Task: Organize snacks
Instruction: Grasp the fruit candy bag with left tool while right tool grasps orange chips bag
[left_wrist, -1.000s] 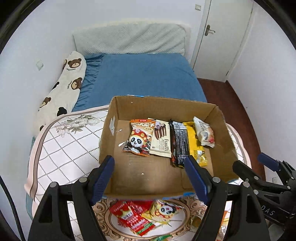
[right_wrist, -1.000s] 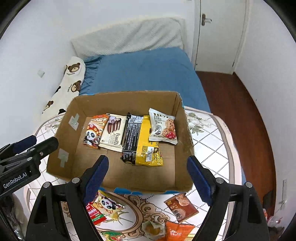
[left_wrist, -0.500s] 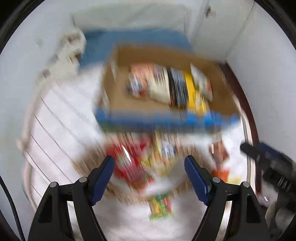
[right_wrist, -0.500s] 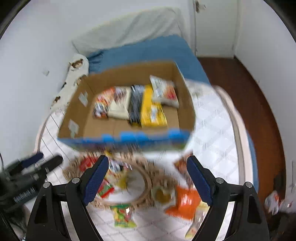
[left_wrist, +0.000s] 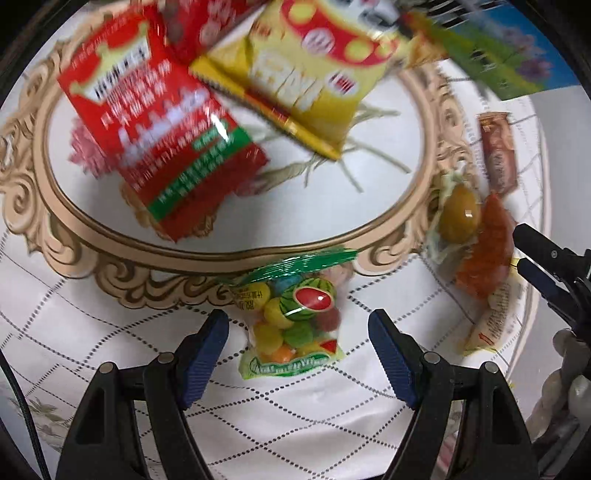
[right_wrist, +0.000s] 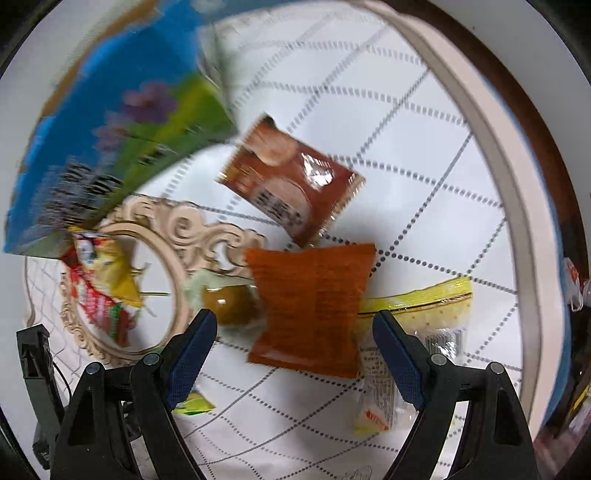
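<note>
Below, the left tongs (left_wrist: 297, 334) are held spread around a fruit-candy bag (left_wrist: 291, 325), without contact. The right tongs (right_wrist: 293, 334) are held spread over an orange packet (right_wrist: 312, 308).

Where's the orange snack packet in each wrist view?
Left wrist: orange packet at the right edge, beside the other gripper's fingers.
Right wrist: orange packet at lower centre, lined up between the open right gripper fingers.
Shared landmark: the wrapped brown egg touching the packet's side.
</note>
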